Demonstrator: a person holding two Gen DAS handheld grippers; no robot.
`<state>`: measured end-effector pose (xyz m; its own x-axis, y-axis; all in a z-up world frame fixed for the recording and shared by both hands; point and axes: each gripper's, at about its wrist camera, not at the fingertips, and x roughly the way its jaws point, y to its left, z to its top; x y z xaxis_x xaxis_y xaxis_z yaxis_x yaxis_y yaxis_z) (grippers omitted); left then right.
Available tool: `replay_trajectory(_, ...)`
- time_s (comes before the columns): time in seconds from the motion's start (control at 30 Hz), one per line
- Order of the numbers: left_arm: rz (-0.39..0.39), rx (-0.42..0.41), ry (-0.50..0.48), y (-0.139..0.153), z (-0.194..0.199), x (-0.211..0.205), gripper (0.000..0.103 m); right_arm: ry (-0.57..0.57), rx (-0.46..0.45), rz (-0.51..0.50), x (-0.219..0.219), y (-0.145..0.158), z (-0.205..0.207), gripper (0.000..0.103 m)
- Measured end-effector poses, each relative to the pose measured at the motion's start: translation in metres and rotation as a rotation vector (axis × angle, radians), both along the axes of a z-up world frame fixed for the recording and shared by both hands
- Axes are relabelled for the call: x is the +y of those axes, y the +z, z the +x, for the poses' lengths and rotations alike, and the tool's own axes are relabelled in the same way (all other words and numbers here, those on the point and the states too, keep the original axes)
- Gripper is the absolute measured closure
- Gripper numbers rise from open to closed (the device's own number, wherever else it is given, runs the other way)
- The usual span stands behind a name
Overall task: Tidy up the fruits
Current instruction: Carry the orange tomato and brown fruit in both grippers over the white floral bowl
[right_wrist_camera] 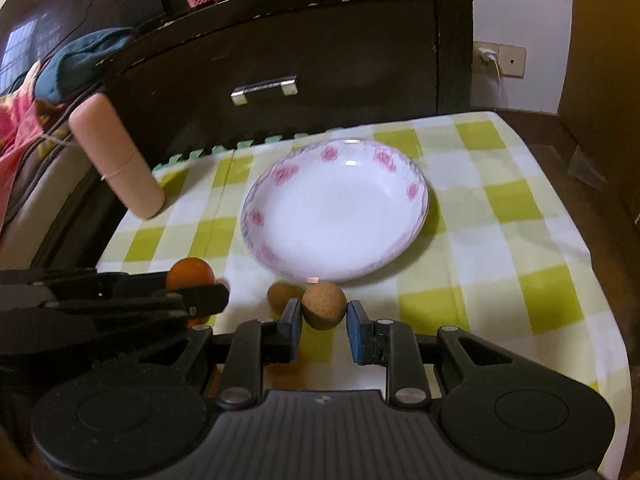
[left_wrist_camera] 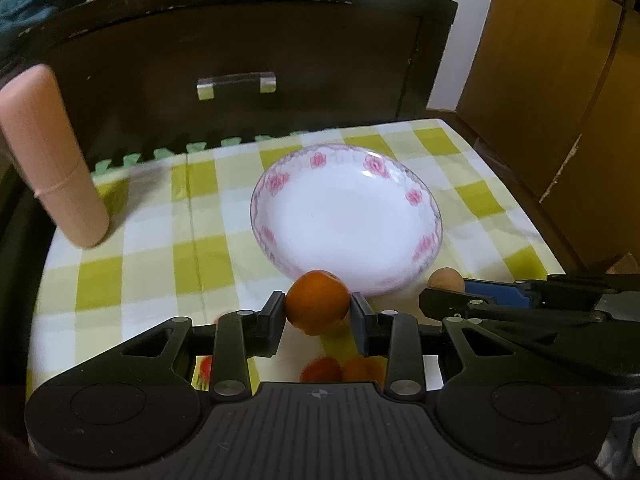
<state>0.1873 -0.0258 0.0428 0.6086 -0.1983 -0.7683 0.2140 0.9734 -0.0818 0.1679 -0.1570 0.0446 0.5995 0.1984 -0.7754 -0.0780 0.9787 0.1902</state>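
Orange [left_wrist_camera: 317, 302] clamped in left gripper [left_wrist_camera: 318, 312]; brown fruit [right_wrist_camera: 323, 305] clamped in right gripper [right_wrist_camera: 324, 314]; no legible writing.

The left gripper [left_wrist_camera: 318, 312] is clamped on an orange [left_wrist_camera: 317, 302]. The right gripper [right_wrist_camera: 324, 314], just beside it, pinches a brown fruit [right_wrist_camera: 323, 305]. Both tilt downward.

Plate [right_wrist_camera: 336, 236] mid-cloth [right_wrist_camera: 500, 200], bottle [right_wrist_camera: 116, 160] left, cabinet [right_wrist_camera: 280, 60] seemingly behind
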Motion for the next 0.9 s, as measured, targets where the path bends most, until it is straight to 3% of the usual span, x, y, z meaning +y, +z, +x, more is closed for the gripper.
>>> replay_trajectory(0.43, 0.025, -0.001, -0.005, -0.009, 0.054, -0.014, 0.062, -0.040, -0.003, 0.001, -0.014, -0.011, 0.057, 0.080)
replay_trajectory(0.9, 0.041, 0.038, 0.002, -0.032, 0.076, -0.018, 0.062, -0.035, 0.021, -0.004, -0.021, -0.039, 0.093, 0.080)
